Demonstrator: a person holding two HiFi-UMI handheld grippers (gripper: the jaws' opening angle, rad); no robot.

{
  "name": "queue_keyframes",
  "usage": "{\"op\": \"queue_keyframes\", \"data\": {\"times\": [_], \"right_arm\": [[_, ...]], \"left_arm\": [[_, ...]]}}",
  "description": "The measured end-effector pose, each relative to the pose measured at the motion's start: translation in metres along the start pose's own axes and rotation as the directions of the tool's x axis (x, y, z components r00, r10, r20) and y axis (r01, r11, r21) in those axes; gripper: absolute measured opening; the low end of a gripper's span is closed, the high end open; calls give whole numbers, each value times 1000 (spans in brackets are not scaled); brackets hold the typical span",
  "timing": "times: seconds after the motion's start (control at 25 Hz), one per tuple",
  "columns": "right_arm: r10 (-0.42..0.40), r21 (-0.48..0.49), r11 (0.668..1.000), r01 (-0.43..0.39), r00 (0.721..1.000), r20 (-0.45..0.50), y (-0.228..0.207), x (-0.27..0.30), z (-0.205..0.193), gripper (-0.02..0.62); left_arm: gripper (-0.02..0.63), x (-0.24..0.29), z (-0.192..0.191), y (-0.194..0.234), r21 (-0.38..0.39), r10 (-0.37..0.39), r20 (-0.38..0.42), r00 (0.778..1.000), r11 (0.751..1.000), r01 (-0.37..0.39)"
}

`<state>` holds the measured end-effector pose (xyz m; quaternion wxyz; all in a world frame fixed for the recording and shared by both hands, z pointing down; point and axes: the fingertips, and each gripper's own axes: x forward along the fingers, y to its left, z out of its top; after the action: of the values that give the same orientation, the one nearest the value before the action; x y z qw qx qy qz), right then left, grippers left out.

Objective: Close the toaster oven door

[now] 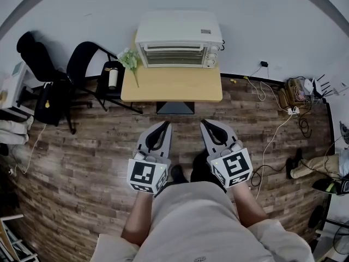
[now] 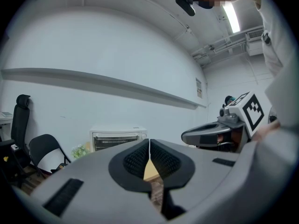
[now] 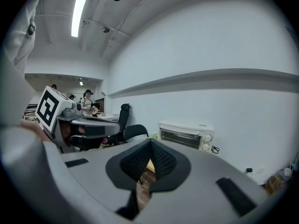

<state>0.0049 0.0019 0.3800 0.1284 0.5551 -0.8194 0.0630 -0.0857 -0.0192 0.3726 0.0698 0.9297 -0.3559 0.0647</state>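
Note:
A white toaster oven (image 1: pixel 179 40) stands at the back of a small wooden table (image 1: pixel 172 87) against the wall. Its glass door is upright against the front. The oven also shows in the left gripper view (image 2: pixel 117 138) and the right gripper view (image 3: pixel 186 135). Both grippers hover over the wooden floor, well short of the table. My left gripper (image 1: pixel 165 125) is shut with nothing in it, its pads meeting (image 2: pixel 149 142). My right gripper (image 1: pixel 203 123) is likewise shut and empty (image 3: pixel 150 143). Each one sees the other beside it.
A small green plant (image 1: pixel 129 59) sits on the table's left corner. Black chairs (image 1: pixel 90 64) stand left of the table, one bearing a bottle (image 1: pixel 113 78). Cables and a power strip (image 1: pixel 283 105) lie on the floor at right. People (image 3: pixel 87 99) stand at desks far behind.

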Motion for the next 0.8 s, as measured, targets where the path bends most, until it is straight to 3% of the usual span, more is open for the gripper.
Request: {"op": "queue_keyframes", "data": {"times": [0.8], "right_arm": [[-11, 13, 1000, 11, 1000, 2, -10, -2, 1, -2]], "left_arm": [[14, 10, 0, -4, 0, -17, -6, 1000, 1000, 17]]}}
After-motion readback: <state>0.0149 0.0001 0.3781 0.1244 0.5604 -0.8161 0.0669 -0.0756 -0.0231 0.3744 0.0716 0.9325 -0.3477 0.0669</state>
